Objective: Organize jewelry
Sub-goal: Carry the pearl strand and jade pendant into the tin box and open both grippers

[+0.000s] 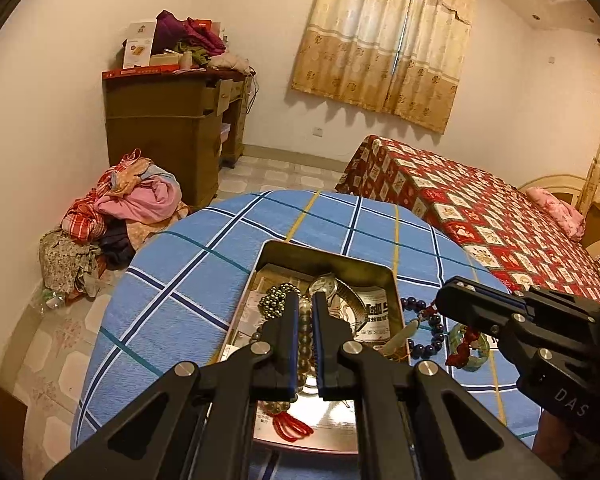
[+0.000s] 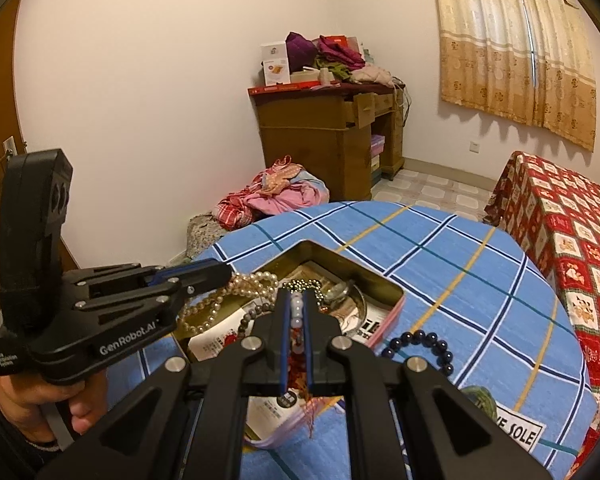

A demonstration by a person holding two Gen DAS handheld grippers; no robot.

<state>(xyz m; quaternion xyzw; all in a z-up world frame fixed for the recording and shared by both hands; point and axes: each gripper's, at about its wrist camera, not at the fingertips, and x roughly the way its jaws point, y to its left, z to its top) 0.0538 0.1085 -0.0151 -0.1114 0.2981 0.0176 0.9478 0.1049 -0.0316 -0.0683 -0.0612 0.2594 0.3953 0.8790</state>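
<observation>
Blue plaid tablecloth, dark-blue bracelet
</observation>
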